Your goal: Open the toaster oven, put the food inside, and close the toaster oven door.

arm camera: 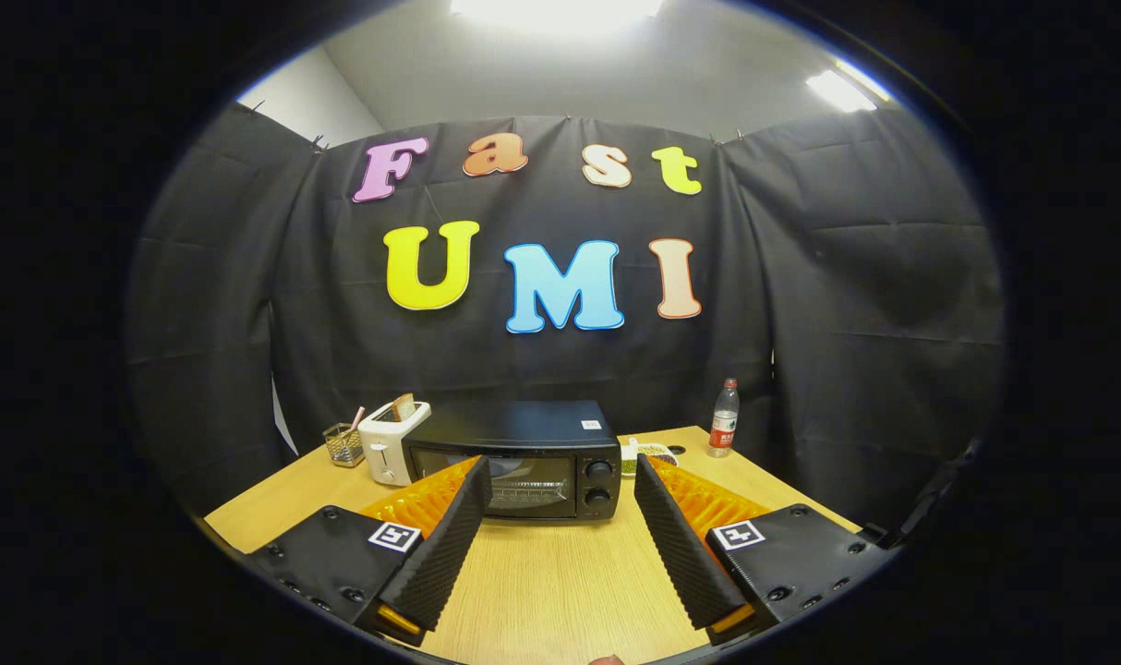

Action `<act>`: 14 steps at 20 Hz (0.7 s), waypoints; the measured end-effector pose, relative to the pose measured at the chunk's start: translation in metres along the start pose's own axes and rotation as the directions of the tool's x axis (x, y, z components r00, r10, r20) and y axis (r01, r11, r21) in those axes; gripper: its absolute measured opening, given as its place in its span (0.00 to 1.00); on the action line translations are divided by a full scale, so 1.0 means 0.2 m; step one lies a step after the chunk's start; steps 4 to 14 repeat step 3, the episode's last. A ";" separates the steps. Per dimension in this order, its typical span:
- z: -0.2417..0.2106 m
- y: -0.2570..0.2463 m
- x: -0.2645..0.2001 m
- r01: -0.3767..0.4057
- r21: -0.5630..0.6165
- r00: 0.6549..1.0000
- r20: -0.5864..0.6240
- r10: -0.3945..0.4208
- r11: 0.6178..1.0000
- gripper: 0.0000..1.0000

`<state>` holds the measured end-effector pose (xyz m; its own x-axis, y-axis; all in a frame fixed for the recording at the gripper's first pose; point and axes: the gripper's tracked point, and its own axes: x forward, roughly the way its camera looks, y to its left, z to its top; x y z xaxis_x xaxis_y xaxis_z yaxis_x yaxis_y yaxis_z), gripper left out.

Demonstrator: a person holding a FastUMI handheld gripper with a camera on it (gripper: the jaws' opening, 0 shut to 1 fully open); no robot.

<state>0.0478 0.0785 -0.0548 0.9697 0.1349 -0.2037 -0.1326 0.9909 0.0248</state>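
Note:
A black toaster oven (524, 457) stands on the wooden table (560, 573), beyond my fingers, with its glass door shut and two knobs (598, 482) on its right side. Food on a small plate (646, 454) lies just right of the oven, partly hidden behind my right finger. My gripper (560, 473) is open, its fingers spread wide with nothing between them, some way in front of the oven door.
A white pop-up toaster (390, 441) with a slice of bread in it stands left of the oven, with a small wire holder (343, 443) beside it. A water bottle (724, 418) stands at the table's back right. Bare tabletop lies between my fingers and the oven.

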 end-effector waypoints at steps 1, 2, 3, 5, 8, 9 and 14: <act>0.01 0.00 0.00 -0.002 -0.001 1.000 0.004 0.002 1.000 0.99; 0.01 0.00 0.00 -0.002 -0.005 1.000 0.006 0.002 1.000 0.99; 0.02 0.00 0.00 -0.005 -0.009 1.000 0.009 0.005 1.000 0.99; 0.02 0.00 0.00 -0.005 -0.009 1.000 0.009 0.005 1.000 0.99; 0.02 0.00 0.00 -0.005 -0.009 1.000 0.009 0.005 1.000 0.99; 0.02 0.00 0.00 -0.005 -0.009 1.000 0.009 0.005 1.000 0.99; 0.02 0.00 0.00 -0.005 -0.009 1.000 0.009 0.005 1.000 0.99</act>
